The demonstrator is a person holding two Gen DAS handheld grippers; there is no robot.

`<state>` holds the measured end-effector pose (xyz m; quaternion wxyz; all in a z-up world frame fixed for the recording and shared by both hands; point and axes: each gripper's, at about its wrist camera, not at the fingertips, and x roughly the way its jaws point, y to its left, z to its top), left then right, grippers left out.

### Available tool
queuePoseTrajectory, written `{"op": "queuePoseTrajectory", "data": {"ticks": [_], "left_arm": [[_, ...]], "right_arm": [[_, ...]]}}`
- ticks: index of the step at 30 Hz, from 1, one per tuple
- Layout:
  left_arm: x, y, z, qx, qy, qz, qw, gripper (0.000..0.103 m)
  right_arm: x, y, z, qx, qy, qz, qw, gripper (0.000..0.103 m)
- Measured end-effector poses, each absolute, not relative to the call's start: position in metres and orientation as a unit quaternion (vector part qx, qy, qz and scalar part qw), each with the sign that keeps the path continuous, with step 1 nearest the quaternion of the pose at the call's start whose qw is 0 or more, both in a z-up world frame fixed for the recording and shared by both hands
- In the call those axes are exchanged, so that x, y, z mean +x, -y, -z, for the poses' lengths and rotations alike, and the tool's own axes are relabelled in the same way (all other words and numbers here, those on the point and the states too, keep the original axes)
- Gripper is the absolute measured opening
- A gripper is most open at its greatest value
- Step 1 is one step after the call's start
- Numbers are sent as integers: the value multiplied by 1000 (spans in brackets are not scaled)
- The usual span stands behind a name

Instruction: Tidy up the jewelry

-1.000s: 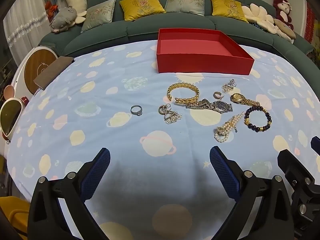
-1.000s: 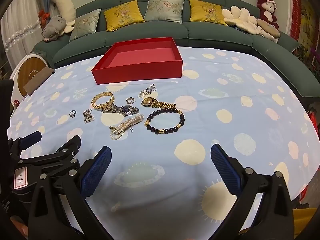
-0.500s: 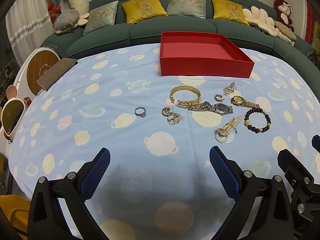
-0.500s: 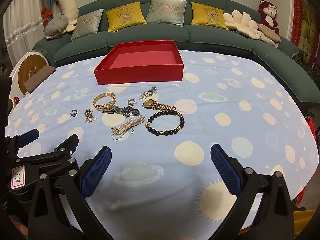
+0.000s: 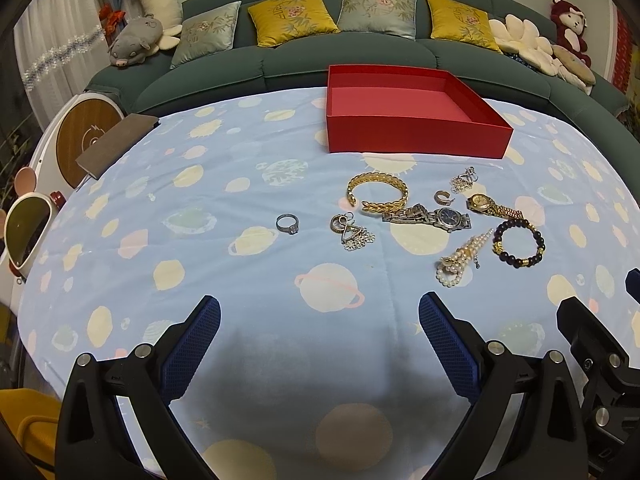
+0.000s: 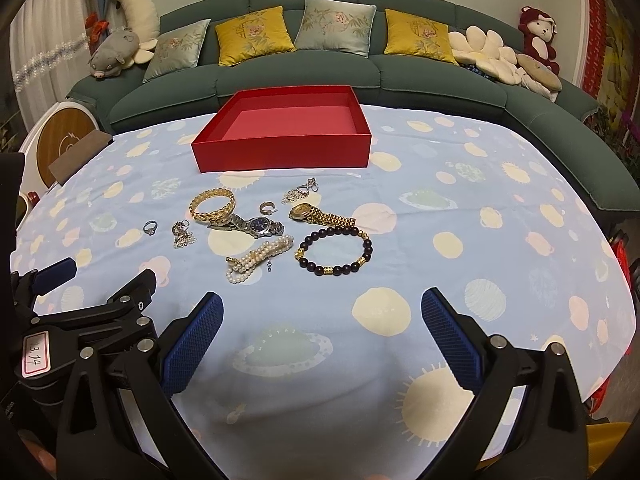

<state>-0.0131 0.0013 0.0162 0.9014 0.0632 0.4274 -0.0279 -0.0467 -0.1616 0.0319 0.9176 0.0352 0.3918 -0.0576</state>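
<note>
Broadly, a dark green curved sofa [image 6: 400, 76] with silky yellow and grey cushions backed a round table under a pale blue cloth [image 5: 200, 184] printed with planets and suns. On the cloth's far side sat a shallow square red box [image 5: 416, 136] of matte card, nothing in it.

Both tools hung low over the near edge. The left gripper [image 5: 320, 340] had its jaws spread wide, its blue ribbed pads [image 5: 192, 344] holding nothing. The right gripper [image 6: 320, 336] was likewise wide apart and bare.

All jewelry lay loose on the cloth between box and grippers. Largest pieces:
- a dark bead bracelet [image 6: 334, 250] with gold spacers;
- a gold woven cuff [image 5: 378, 196], open-ended;
- a steel link watch [image 5: 428, 216] with blue dial, touching the cuff;
- a gold link watch [image 6: 320, 215];
- a bunched pearl strand [image 6: 256, 260].

Smaller items:
- a silver filigree pendant cluster [image 5: 352, 232];
- a silver chain piece [image 6: 300, 192] nearest the box;
- a silver stone-set ring [image 5: 288, 224], set apart on the left;
- a small hoop [image 6: 267, 208].
</note>
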Motion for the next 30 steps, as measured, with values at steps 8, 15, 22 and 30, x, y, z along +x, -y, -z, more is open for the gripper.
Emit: {"op": "queuePoseTrajectory", "data": {"ticks": [8, 15, 22, 30], "left_arm": [[-12, -4, -17, 61, -427, 27, 902, 97], [-12, -5, -17, 61, -427, 27, 902, 96], [-12, -4, -17, 61, -427, 27, 902, 96], [-13, -4, -17, 61, -427, 27, 902, 96]], "right_arm": [[-47, 161, -32, 36, -391, 57, 918, 97], [-47, 161, -32, 36, -391, 57, 918, 97], [-47, 161, -32, 36, -391, 57, 918, 97], [-47, 160, -32, 35, -390, 58, 918, 97]]}}
